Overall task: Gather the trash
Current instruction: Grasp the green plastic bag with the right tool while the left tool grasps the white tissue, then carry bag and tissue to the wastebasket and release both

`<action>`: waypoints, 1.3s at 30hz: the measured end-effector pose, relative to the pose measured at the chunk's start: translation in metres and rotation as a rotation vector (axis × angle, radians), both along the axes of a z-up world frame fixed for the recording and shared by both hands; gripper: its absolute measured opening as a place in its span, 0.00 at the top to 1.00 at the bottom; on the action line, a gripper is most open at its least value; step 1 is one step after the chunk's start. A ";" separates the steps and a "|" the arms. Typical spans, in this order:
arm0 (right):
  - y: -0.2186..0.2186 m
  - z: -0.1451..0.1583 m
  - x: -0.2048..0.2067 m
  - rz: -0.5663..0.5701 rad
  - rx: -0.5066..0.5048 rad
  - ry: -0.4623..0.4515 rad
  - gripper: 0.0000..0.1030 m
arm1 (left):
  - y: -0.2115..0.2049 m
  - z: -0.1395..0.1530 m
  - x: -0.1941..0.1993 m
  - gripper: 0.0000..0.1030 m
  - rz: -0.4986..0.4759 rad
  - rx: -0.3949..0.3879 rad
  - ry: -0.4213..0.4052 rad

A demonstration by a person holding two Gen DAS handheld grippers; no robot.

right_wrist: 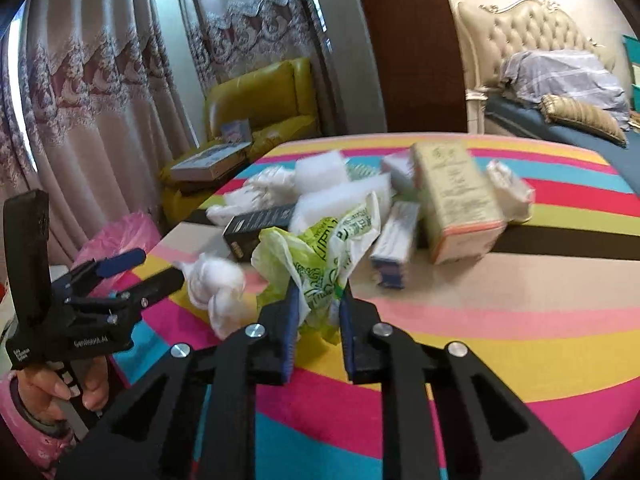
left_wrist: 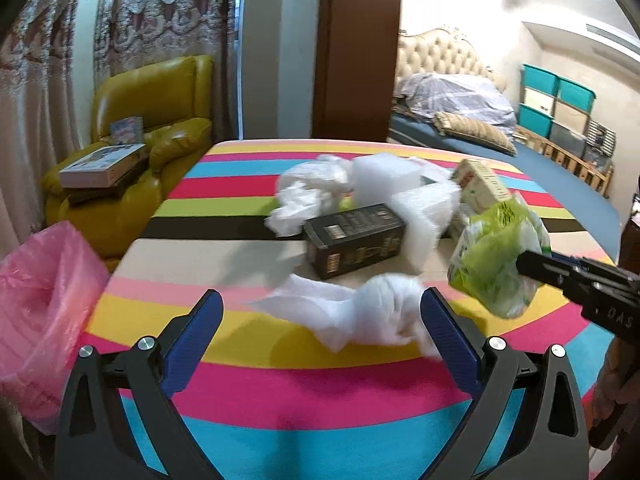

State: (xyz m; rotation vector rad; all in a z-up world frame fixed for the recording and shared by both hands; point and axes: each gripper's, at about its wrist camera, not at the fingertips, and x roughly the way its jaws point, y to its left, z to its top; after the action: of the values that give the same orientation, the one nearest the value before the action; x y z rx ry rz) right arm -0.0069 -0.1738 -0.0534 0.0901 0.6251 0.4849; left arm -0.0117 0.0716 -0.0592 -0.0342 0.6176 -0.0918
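The surface (left_wrist: 224, 380), w/ striped cover, carried the trash pile at centre: white foam blocks (left_wrist: 384, 178), dark box (left_wrist: 354, 240), beige carton (right_wrist: 456, 200), crumpled white plastic (left_wrist: 308, 192). The pink-lined bin (left_wrist: 40, 312) stood just beside the surface's left edge. The right claw (right_wrist: 318, 312) was clenched on the green plastic bag (right_wrist: 320, 264), held clear of the surface, above the pile's near edge. The left claw (left_wrist: 322, 308) was released, jaws wide, approx. level w/ a white wad (left_wrist: 368, 308) lying between them but not touching.

Step in hand, by judgement: one item picked, second lined up. Next move req'd: left claw fwd, close on wad; right claw carry bag across to bin, release.
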 end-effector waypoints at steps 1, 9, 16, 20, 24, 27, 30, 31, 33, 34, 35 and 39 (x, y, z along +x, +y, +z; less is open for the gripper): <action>-0.005 0.003 -0.001 -0.010 0.003 -0.008 0.83 | -0.005 0.000 0.001 0.09 -0.015 0.002 -0.001; -0.044 0.015 -0.002 -0.084 0.009 -0.045 0.82 | -0.045 -0.012 0.025 0.28 -0.099 0.024 0.069; -0.053 0.013 -0.003 -0.090 0.010 -0.049 0.82 | -0.051 -0.026 0.024 0.53 -0.117 0.063 0.096; -0.047 0.015 -0.006 -0.083 0.008 -0.051 0.82 | -0.041 -0.023 0.021 0.58 -0.132 0.018 0.086; -0.041 0.017 -0.005 -0.077 -0.006 -0.061 0.82 | -0.037 -0.016 0.016 0.59 -0.119 0.024 0.048; -0.035 0.019 -0.007 -0.075 -0.023 -0.075 0.82 | -0.035 -0.010 0.011 0.59 -0.097 0.036 0.016; -0.024 0.023 -0.007 -0.060 -0.042 -0.091 0.82 | -0.030 -0.002 0.007 0.59 -0.067 0.043 -0.016; -0.018 0.025 -0.008 -0.049 -0.051 -0.099 0.82 | -0.029 0.000 0.005 0.59 -0.059 0.043 -0.025; -0.008 0.027 -0.008 -0.029 -0.061 -0.110 0.82 | -0.022 0.006 0.001 0.59 -0.034 0.044 -0.050; 0.000 0.030 -0.008 -0.012 -0.066 -0.119 0.82 | -0.018 0.010 -0.002 0.59 -0.017 0.046 -0.066; 0.005 0.032 -0.008 -0.001 -0.066 -0.124 0.82 | -0.015 0.012 -0.004 0.59 -0.007 0.046 -0.075; 0.031 0.038 -0.006 0.055 -0.067 -0.141 0.82 | 0.008 0.023 -0.015 0.59 0.052 0.047 -0.112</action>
State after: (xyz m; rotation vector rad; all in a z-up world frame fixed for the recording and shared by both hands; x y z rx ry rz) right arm -0.0125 -0.1427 -0.0158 -0.0243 0.5063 0.5180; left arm -0.0266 0.0794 -0.0360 0.0007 0.5069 -0.0286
